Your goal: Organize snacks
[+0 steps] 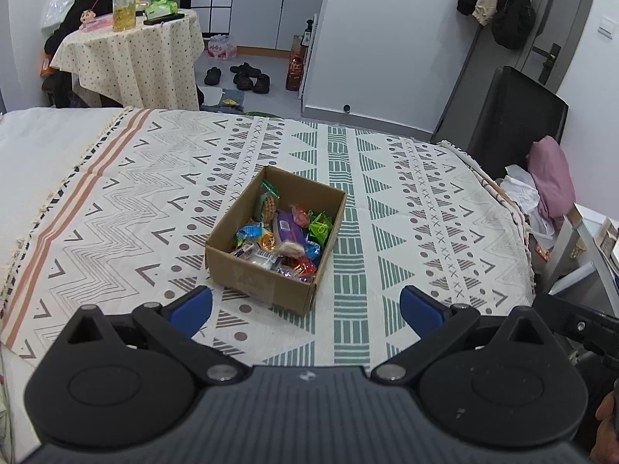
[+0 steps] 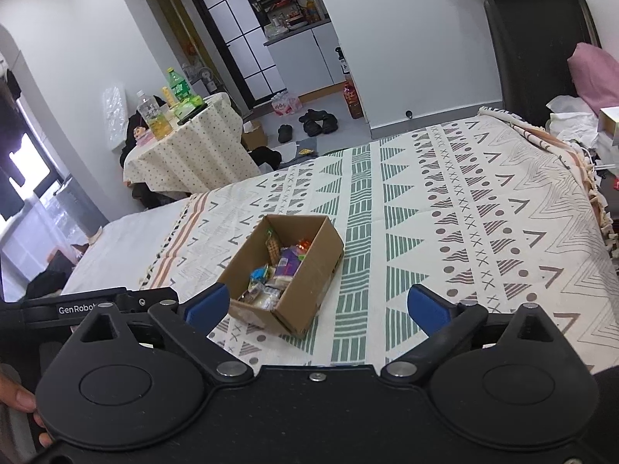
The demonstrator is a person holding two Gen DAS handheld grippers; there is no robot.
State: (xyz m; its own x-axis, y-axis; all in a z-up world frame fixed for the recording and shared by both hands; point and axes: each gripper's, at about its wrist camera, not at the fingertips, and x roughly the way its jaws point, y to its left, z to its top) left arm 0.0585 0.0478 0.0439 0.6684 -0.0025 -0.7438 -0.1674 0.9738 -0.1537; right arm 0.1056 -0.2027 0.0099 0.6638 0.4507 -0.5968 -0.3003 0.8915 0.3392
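Observation:
An open cardboard box (image 1: 255,280) sits on a patterned blanket (image 1: 406,208) on the bed, filled with several wrapped snacks (image 1: 286,234). My left gripper (image 1: 305,311) is open and empty, hovering just in front of the box's near corner. In the right wrist view the same box (image 2: 313,276) with its snacks (image 2: 276,274) lies ahead and slightly left. My right gripper (image 2: 317,305) is open and empty, its left fingertip (image 2: 207,305) close beside the box's near left wall.
The blanket (image 2: 483,232) covers most of the bed; bare white sheet (image 1: 42,143) lies to the left. A small round table (image 1: 131,50) with bottles stands beyond the bed. A black chair (image 1: 514,120) and pink cloth (image 1: 551,178) are at the right edge.

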